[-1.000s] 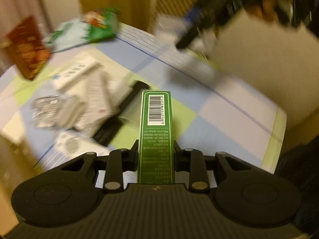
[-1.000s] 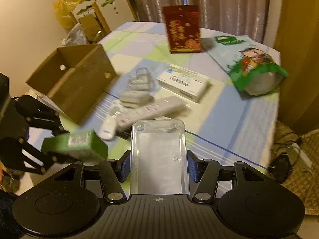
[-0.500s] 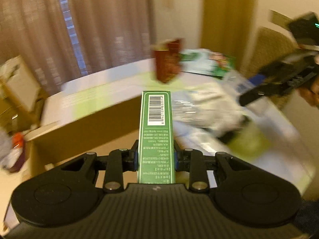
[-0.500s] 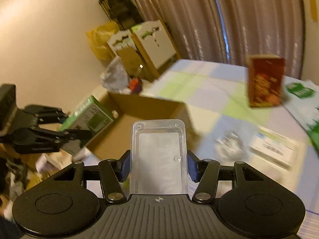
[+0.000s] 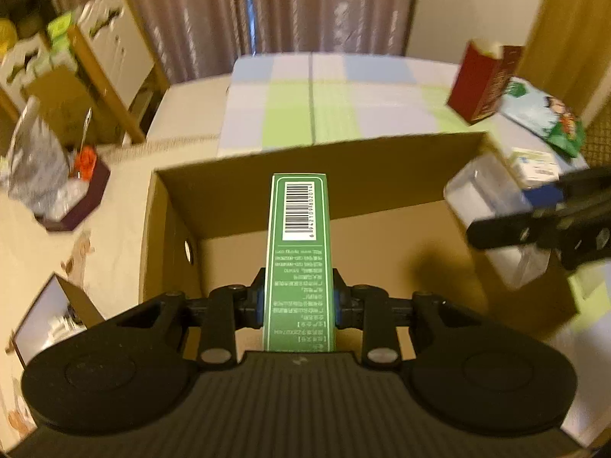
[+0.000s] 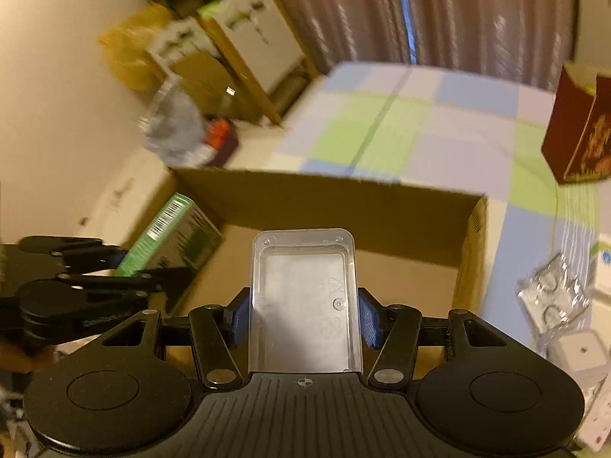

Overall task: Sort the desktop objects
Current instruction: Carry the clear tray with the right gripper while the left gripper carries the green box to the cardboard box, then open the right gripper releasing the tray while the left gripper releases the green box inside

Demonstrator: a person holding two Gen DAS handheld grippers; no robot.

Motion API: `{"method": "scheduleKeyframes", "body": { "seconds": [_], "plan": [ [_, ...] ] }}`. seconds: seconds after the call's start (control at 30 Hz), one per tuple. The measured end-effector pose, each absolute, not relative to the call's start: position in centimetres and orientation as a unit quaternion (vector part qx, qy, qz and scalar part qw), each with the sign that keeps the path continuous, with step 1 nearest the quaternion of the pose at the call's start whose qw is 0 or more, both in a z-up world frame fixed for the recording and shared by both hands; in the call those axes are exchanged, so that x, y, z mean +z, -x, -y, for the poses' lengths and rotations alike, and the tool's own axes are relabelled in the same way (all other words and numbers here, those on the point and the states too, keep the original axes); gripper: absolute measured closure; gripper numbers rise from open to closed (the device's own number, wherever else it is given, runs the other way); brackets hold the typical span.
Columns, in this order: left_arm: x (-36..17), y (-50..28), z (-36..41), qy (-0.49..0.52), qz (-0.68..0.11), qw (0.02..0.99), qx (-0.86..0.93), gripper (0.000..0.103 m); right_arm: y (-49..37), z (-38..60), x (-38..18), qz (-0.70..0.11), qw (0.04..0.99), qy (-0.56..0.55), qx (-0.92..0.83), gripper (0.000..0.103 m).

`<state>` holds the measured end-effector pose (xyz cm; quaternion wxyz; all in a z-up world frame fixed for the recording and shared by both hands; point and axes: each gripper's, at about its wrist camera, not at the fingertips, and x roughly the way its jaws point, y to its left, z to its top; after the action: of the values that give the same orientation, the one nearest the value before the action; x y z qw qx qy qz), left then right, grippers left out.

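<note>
Both tongs have moved from above the table to over the open cardboard box (image 5: 382, 175). Left tongs (image 5: 298, 301) are gripping the flat green carton (image 5: 299, 252); right tongs (image 6: 303, 318) are clamping the clear, rounded plastic case (image 6: 305, 297).

The desk (image 5: 328, 103) wore a checked cloth of pale blue, green and white squares. An open cardboard box (image 5: 382, 168) sat on its near part, and serves here as the landmark. Beyond the box's far right corner a dark red carton (image 5: 481, 84) stood upright on the cloth, slightly tilted in the view. To the right of that carton lay a green and white snack bag (image 5: 546, 114). Just right of the box rested a white packet with blue print (image 5: 534, 164). In the right wrist view, a crumpled clear plastic wrapper (image 6: 553, 294) lay right of the box, and nearer than it a white power strip (image 6: 584, 355), partly cut off by the frame edge.
</note>
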<state>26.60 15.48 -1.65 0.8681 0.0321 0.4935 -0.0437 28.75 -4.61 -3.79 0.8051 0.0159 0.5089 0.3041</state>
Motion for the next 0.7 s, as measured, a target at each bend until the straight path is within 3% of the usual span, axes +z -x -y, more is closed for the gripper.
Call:
{"method": "scheduleKeyframes", "body": {
  "seconds": [0.7],
  "plan": [
    [-8.9, -32.9, -17.5, 0.003, -0.571, 0.820, -0.044, 0.077, -35.0, -0.1, -12.3, -0.598, 0.779, -0.023, 0.187, 0.048]
  ]
}}
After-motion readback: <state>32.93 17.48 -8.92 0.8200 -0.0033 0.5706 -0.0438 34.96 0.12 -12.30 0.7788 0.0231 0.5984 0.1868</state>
